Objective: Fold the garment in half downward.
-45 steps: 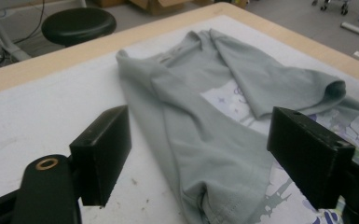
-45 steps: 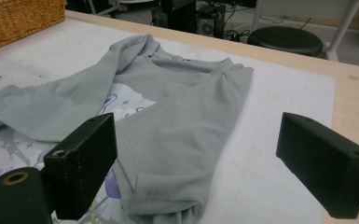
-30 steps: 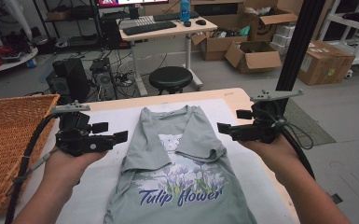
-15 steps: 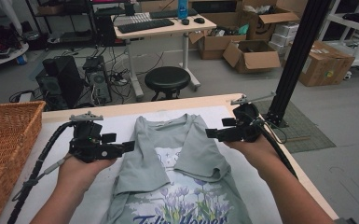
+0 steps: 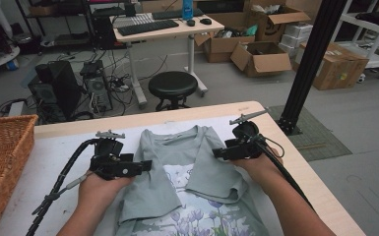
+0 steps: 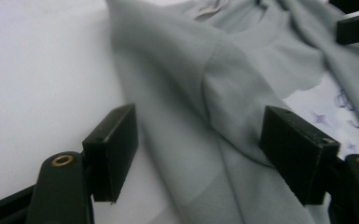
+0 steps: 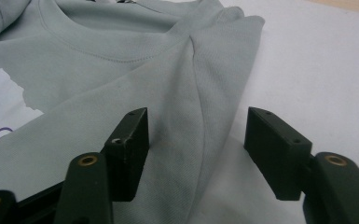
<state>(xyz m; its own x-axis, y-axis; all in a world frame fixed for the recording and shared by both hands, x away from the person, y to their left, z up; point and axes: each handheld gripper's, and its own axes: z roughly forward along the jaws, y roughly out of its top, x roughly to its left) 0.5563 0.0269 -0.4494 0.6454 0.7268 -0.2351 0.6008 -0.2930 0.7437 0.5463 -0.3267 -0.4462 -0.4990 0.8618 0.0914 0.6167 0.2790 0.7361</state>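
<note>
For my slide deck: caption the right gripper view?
Right gripper, jaws closing but still apart, straddling the folded edge of a grey T-shirt.

T-shirt (image 5: pixel 192 177): pale grey-green, white chest panel printed with purple flowers | cloth (image 5: pixel 69 152) under the T-shirt: plain white | table (image 5: pixel 275 132) around the cloth: light wood | basket (image 5: pixel 2 157) left of the T-shirt: woven tan wicker | left gripper (image 5: pixel 145 166), right gripper (image 5: pixel 215 153): black, with grey top plates
</note>
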